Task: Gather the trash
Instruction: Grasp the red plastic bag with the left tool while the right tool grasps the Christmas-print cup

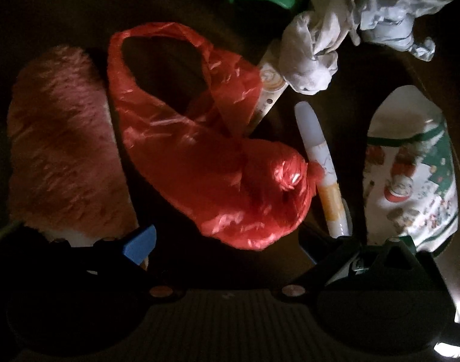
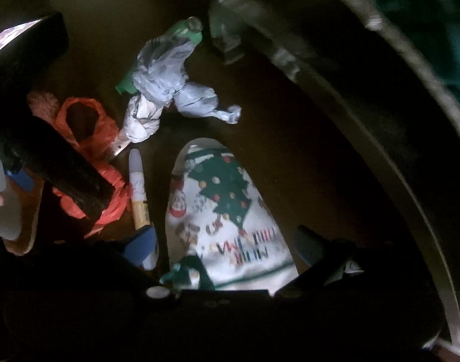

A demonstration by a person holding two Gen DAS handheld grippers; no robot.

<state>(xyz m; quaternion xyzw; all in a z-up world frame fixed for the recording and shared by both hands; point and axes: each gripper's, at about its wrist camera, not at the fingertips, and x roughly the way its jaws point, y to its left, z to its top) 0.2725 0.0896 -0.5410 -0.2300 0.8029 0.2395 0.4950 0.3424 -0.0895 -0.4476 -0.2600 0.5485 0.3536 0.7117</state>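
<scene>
I've got the plastic bag point(image 1: 200, 157) dead centre, the fuzzy slipper point(image 1: 61, 144) just left of it, the marker pen point(image 1: 320, 169) touching its right side, the printed sock point(image 1: 411, 175) further right, crumpled paper point(image 1: 365, 24) at far right.

Red plastic bag point(image 1: 206, 157): crumpled, thin and glossy, lying flat at centre of the left wrist view; one handle loop spread open toward upper left, body knotted and bunched at lower right. In the right wrist view it sits at left, partly hidden behind a dark bar.

Crumpled white-grey paper point(image 1: 359, 21): twisted wad, upper right of the left wrist view; upper centre of the right wrist view, lying over a green item.

White tube with orange band point(image 1: 322, 169): translucent cap pointing up-frame, lying just right of the bag's knot.

Flat printed strip point(image 1: 270, 90): pale, partly under bag and paper.
</scene>
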